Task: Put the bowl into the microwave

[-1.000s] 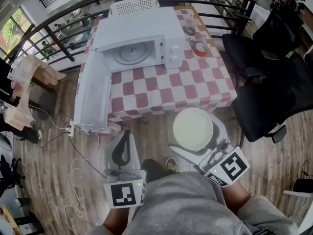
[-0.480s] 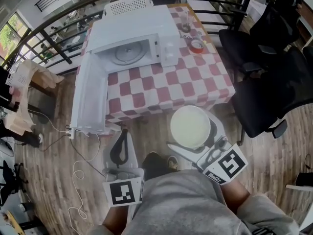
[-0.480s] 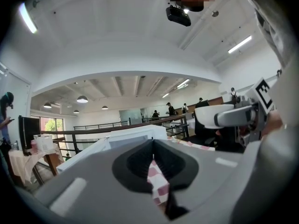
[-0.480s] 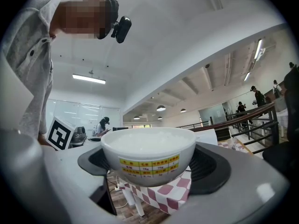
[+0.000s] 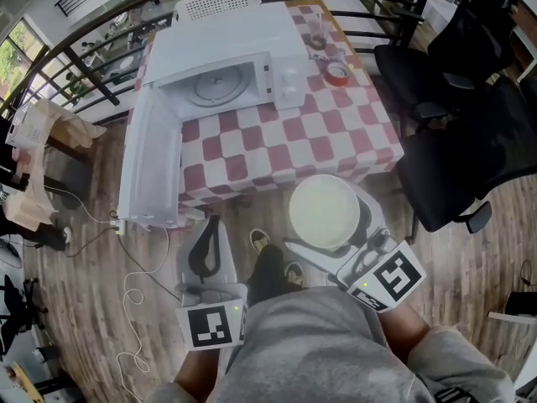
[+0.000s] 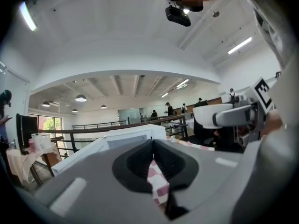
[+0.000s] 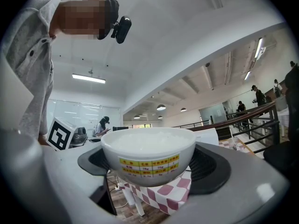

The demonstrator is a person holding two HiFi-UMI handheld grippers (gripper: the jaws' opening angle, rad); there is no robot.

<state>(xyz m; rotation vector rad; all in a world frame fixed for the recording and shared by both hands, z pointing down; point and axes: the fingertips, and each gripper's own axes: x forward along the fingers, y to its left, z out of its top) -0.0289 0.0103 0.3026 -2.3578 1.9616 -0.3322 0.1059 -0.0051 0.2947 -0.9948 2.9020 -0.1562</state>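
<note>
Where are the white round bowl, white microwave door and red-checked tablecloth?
White round bowl (image 5: 324,211): head view, its inside.
White microwave door (image 5: 151,159): head view, inner panel.
Red-checked tablecloth (image 5: 336,137): head view, bare part.

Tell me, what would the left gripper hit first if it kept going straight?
The left gripper would probably meet the checkered tablecloth's hanging front edge, close beside the open microwave door; depth is unclear.

The microwave (image 5: 231,44) door (image 5: 151,162) hangs swung wide left, past the tabletop (image 5: 289,141) edge; the cavity (image 5: 214,88) opens onto bare checked cloth; a red tape roll (image 5: 337,73) lies right of it; black office chairs (image 5: 445,170) crowd the right side.
</note>
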